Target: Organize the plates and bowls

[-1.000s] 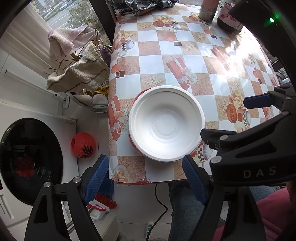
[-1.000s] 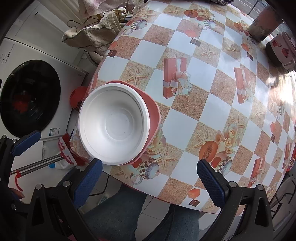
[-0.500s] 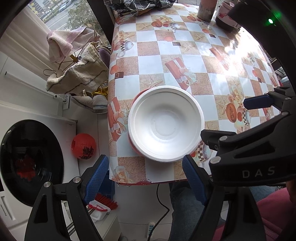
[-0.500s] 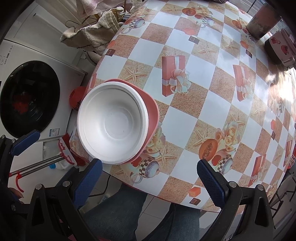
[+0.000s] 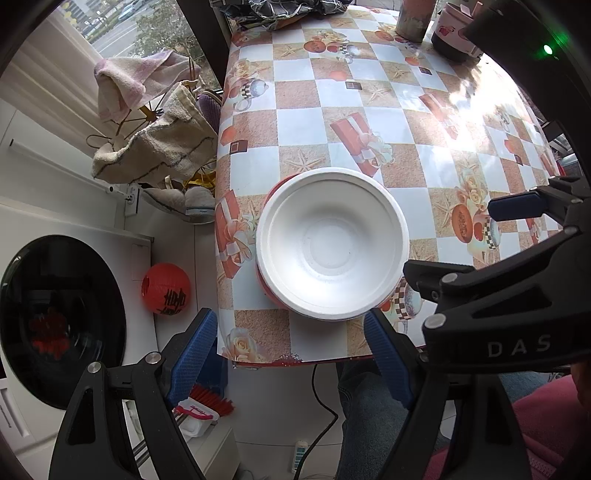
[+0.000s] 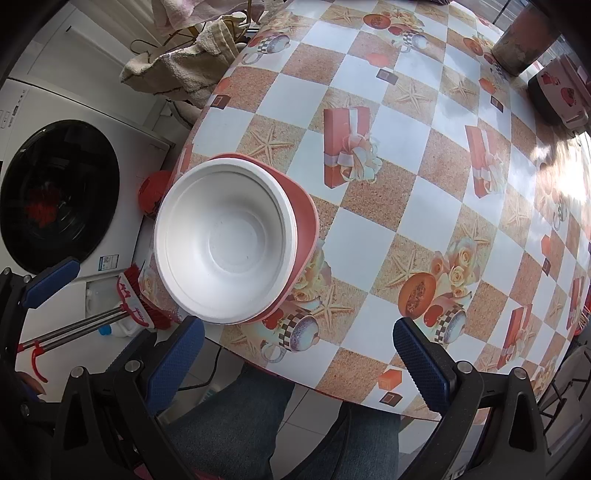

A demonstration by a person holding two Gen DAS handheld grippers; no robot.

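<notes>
A white foam bowl (image 5: 332, 243) sits nested in a red bowl (image 5: 264, 286) near the front left corner of the table. In the right wrist view the white bowl (image 6: 225, 240) hides all but the right side of the red bowl (image 6: 304, 221). My left gripper (image 5: 290, 350) hangs above the table's front edge, just short of the bowls, open with nothing between its blue pads. My right gripper (image 6: 299, 350) is also open and empty, to the right of the bowls. Both point down and touch nothing.
The table (image 5: 369, 122) has a checked patterned cloth. A brown cup (image 5: 413, 18) and a dark lidded container (image 5: 454, 37) stand at its far end. Left of it are a washing machine (image 5: 55, 314), a red ball (image 5: 166, 284) and towels (image 5: 155, 147). A person's legs (image 6: 258, 424) are under the front edge.
</notes>
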